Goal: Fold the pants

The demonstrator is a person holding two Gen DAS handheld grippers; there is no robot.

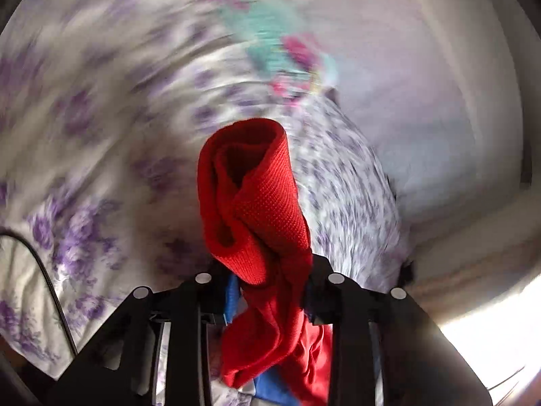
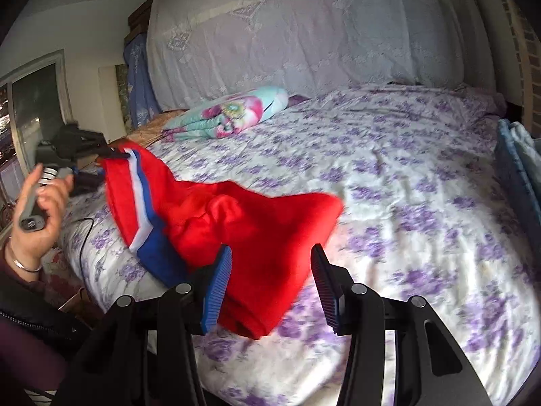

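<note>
The left gripper [image 1: 270,280] was clamped on a bunched fold of the red pants [image 1: 250,203], the cloth squeezed between its jaws and spilling both forward past the fingertips and back toward the camera. In the right wrist view that same gripper [image 2: 113,155] stood off at the far left edge of the bed, pinching the pants [image 2: 236,223] by the end that carried the white and blue stripe [image 2: 142,196], with the person's hand [image 2: 40,209] on its handle. From that pinch the garment ran in one long slant across the bed [image 2: 422,186], down and toward the right gripper [image 2: 270,284], so its long axis lay roughly from one gripper to the other.

The right gripper's jaws stood apart, about half open, with the near red end of the pants lying between them. Whether the pads [image 2: 218,291] touched the cloth on the left side could not be told; the right pad stood clear of it, so this looked like no grip yet.

The right gripper was judged the nearer to the free end, and closing on it seemed the thing the coming move depended on. The folded flowered quilt [image 2: 226,115] lay well apart near the covered headboard [image 2: 304,34].
</note>
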